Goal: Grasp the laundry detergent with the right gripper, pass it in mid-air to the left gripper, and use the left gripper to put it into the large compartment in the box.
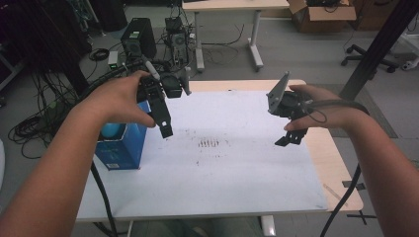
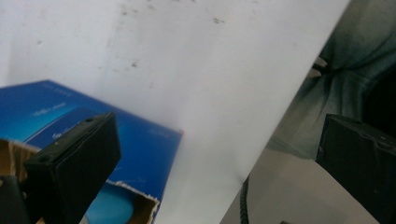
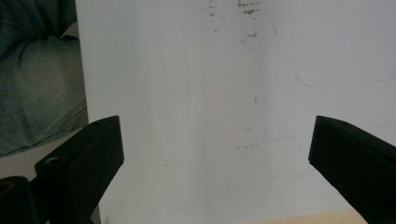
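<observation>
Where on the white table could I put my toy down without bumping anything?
The white sheet is bare across its middle and near edge, between the torn blue cardboard box at the left edge and the wooden strip on the right. Only smudges mark the middle. It is crowded by the box, where the left gripper hangs; the right gripper hangs near the wooden strip.
</observation>
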{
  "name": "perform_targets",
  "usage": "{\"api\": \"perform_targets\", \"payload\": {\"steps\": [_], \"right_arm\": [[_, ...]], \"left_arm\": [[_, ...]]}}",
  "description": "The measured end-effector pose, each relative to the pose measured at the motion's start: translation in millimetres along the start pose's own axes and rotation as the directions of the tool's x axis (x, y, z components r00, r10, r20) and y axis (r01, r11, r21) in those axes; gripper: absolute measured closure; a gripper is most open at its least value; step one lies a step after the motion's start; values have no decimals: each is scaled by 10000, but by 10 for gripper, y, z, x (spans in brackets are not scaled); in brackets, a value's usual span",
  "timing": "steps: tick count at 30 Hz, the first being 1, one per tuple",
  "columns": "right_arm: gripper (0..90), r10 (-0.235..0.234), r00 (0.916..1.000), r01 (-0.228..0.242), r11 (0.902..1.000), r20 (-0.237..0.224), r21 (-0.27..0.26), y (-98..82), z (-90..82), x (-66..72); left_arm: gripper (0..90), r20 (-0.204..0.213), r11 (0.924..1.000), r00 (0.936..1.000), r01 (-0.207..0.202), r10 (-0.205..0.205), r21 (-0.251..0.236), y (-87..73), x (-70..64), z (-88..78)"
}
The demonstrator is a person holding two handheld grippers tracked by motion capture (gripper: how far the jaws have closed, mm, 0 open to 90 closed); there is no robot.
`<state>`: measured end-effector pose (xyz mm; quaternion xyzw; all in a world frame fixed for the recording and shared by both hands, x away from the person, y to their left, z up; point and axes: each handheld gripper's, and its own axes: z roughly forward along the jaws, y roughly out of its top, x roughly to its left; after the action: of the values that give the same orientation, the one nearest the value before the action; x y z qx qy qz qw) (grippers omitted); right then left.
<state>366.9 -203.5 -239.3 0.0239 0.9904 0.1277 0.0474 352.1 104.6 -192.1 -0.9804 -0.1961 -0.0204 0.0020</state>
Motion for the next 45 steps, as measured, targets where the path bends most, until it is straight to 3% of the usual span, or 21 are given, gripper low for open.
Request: {"api": "perform_targets", "payload": {"steps": [9, 18, 26, 45], "right_arm": [[38, -199, 9981, 244, 9966, -579, 790, 24, 80, -63], [40, -47, 9949, 167, 9928, -1003, 1188, -36, 160, -173], [40, 126, 9935, 16, 9921, -1129, 1251, -74, 192, -252], [40, 144, 9917, 13, 9925, -1281, 1221, -29, 223, -280]], "left_arm": [[4, 75, 9952, 9954, -953, 952, 200, 67, -21, 152], [4, 251, 9889, 9890, -1463, 1457, 259, 189, 27, 205], [4, 275, 9878, 9881, -1519, 1510, 338, 227, 99, 260], [5, 336, 9863, 9863, -1627, 1618, 268, 211, 136, 302]]}}
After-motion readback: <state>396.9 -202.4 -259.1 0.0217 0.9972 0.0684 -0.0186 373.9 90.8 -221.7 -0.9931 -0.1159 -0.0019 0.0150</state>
